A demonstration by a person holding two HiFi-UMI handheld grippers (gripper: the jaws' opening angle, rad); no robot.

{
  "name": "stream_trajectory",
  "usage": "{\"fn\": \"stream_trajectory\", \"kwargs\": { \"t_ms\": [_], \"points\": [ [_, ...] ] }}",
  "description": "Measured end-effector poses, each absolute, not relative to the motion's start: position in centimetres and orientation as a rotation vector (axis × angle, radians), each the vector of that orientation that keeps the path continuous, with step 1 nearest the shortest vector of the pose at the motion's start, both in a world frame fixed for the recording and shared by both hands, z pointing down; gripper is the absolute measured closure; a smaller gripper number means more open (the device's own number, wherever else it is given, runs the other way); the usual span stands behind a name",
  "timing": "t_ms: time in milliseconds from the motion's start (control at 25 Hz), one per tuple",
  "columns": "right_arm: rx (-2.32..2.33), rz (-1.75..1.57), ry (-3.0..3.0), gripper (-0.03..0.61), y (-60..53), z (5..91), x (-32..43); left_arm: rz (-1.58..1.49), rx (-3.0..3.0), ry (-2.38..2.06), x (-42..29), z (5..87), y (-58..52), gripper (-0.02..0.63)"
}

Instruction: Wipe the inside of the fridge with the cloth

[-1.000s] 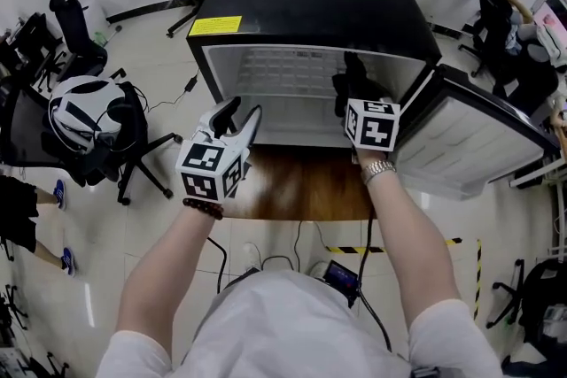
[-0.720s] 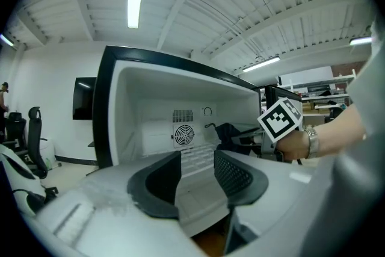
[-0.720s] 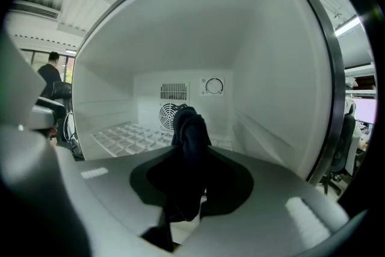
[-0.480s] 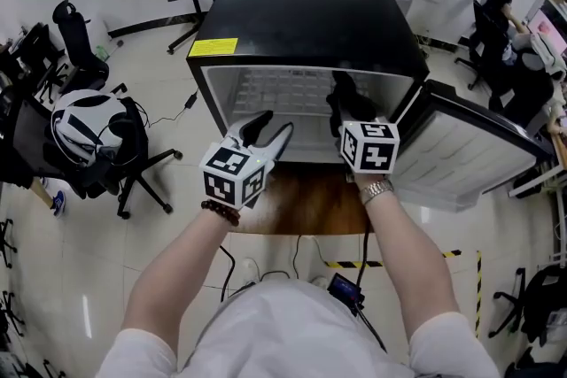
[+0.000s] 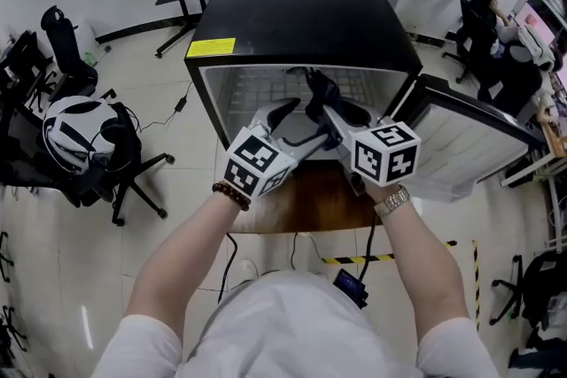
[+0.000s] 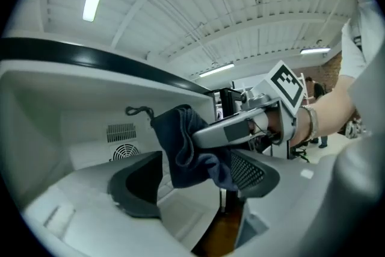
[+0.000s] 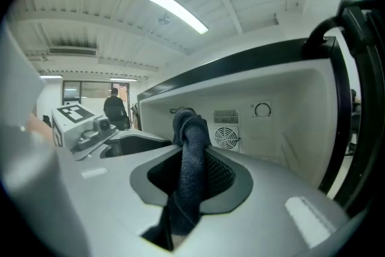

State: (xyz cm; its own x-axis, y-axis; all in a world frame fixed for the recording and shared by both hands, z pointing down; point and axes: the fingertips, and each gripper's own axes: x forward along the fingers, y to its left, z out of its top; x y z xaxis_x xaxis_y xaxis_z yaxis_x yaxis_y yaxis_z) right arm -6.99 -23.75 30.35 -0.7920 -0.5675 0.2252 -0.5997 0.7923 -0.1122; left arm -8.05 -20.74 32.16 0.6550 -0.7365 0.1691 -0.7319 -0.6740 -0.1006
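Observation:
The black fridge [image 5: 301,13] stands open, its door [image 5: 469,146] swung to the right. My right gripper [image 7: 192,174] is shut on a dark blue cloth [image 7: 191,153], which stands up between its pads and hangs below them. My left gripper [image 6: 195,180] has just been opening and its jaws stand wide. The cloth [image 6: 186,144] hangs between them, and the pads do not press on it. In the head view both grippers meet in front of the fridge's opening: the left gripper [image 5: 299,125] from the left, the right gripper [image 5: 324,102] from the right.
The white fridge interior has a round fan vent [image 7: 227,138] and a dial [image 7: 262,110] on its back wall. The fridge sits on a wooden top [image 5: 310,199]. An office chair with a white helmet [image 5: 80,128] stands at the left. A person sits at a desk [image 5: 483,4] at the far right.
Both grippers have come together at the middle of the fridge's opening. The right one carried the cloth leftward and up. The left jaws have spread wider around the hanging cloth.

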Motion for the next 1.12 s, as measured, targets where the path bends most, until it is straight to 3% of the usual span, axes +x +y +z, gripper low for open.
{"fn": "stream_trajectory", "kwargs": {
  "t_ms": [520,840,1120],
  "points": [
    [0.505,0.426,-2.969,0.499,-17.3,28.4,-9.8,-0.253,-2.912,0.745,-6.6,30.2,-16.8,0.222],
    [0.508,0.424,-2.917,0.488,-14.9,29.5,-11.6,-0.35,-2.824,0.62,-7.7,31.2,-14.8,0.328],
    [0.486,0.446,-2.894,0.468,-13.8,30.1,-10.5,-0.314,-2.854,0.586,-6.8,32.0,-14.1,0.359]
  ]
}}
